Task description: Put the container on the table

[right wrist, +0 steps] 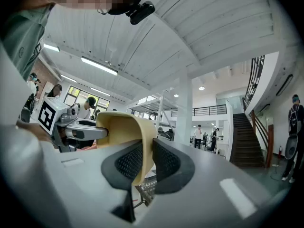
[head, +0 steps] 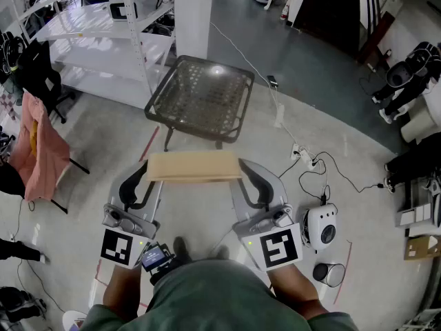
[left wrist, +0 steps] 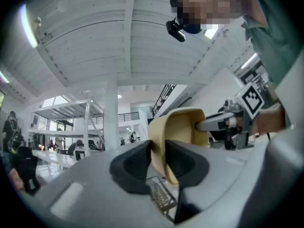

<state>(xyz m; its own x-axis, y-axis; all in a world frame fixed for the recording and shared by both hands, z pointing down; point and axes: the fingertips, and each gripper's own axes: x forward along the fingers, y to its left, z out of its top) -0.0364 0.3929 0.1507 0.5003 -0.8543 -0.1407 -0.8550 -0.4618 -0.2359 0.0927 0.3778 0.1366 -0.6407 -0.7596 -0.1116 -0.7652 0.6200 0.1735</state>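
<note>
A shallow tan container (head: 194, 166) hangs in the air between my two grippers, just short of the small dark mesh-top table (head: 200, 96). My left gripper (head: 147, 176) is shut on the container's left wall (left wrist: 160, 146), its dark pads (left wrist: 134, 167) pressing both sides. My right gripper (head: 244, 174) is shut on the right wall (right wrist: 144, 151) in the same way. Each gripper view shows the other gripper across the container's hollow. The table top lies beyond and below the container.
A white column (head: 193, 9) and white shelving (head: 103, 43) stand behind the table. A chair with pink cloth (head: 36, 147) is at the left. A white round device (head: 321, 226), cables and a power strip (head: 303, 156) lie on the floor at the right.
</note>
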